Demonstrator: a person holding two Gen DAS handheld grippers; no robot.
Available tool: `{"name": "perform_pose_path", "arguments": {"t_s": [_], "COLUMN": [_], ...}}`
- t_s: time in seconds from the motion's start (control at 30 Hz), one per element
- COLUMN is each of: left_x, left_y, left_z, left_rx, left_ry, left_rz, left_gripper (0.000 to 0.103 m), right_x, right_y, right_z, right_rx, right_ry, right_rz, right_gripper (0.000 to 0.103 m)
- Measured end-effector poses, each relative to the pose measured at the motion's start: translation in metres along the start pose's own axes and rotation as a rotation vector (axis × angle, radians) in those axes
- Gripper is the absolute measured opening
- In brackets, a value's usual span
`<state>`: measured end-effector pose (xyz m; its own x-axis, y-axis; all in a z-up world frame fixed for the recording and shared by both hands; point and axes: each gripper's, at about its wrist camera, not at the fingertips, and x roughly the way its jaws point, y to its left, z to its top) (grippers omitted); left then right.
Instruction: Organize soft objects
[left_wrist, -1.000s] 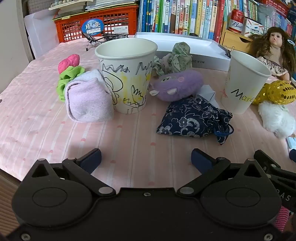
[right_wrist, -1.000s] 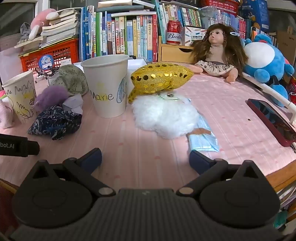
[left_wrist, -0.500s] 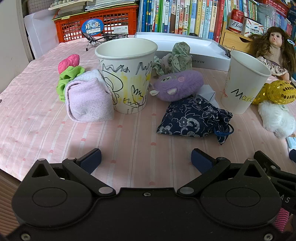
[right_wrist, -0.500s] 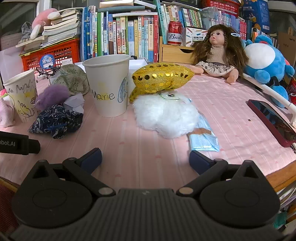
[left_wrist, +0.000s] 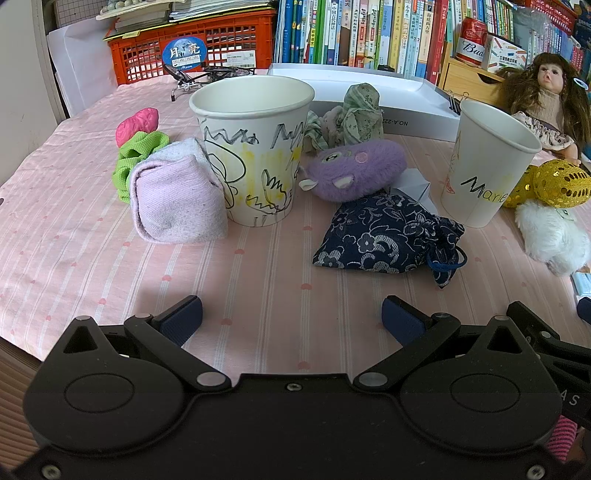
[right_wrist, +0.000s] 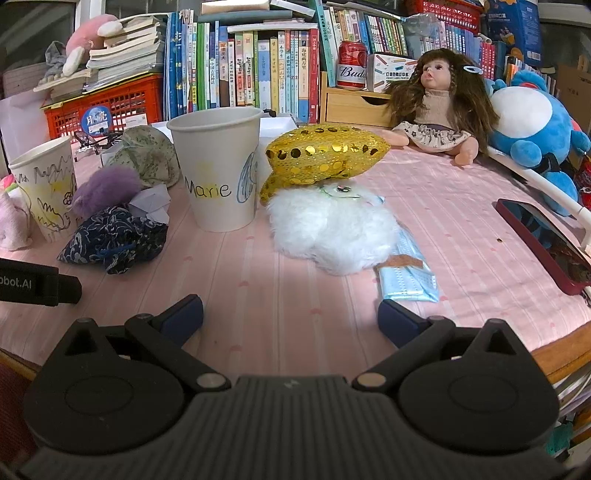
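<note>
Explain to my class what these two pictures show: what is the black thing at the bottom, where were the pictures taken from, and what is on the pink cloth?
A person holds a two-finger grasping tool in each hand, each with a camera looking forward along its fingers. The black shape at the bottom is that tool.

The left tool is open and holds nothing. Ahead of it stand a scribbled paper cup and a cup marked Marie. Around them lie a lilac folded cloth, a green scrunchie, a purple plush toy and a navy flowered pouch.

The right tool is also open and empty. It sees the Marie cup from the other side, with a gold sequin pouch resting on a white fluffy toy, beside a blue face mask pack.
</note>
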<state>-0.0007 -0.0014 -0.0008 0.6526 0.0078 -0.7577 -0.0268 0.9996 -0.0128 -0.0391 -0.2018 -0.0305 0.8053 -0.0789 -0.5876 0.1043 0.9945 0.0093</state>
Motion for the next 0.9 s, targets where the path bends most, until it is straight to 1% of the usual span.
{"name": "perform_pose_path", "arguments": {"t_s": [0.1, 0.9], "left_x": [0.0, 0.0], "left_y": [0.0, -0.0001], "left_z": [0.0001, 0.0002], "left_rx": [0.0, 0.0], "left_ry": [0.0, 0.001], "left_rz": [0.0, 0.0], "left_gripper": [0.103, 0.103], "right_x": [0.0015, 0.001], "right_y": [0.0047, 0.0036], "right_z": [0.0019, 0.0017], "right_rx": [-0.006, -0.007], "right_ry": [0.001, 0.0], "right_rz": [0.001, 0.001], "right_gripper": [0.103, 0.103]}}
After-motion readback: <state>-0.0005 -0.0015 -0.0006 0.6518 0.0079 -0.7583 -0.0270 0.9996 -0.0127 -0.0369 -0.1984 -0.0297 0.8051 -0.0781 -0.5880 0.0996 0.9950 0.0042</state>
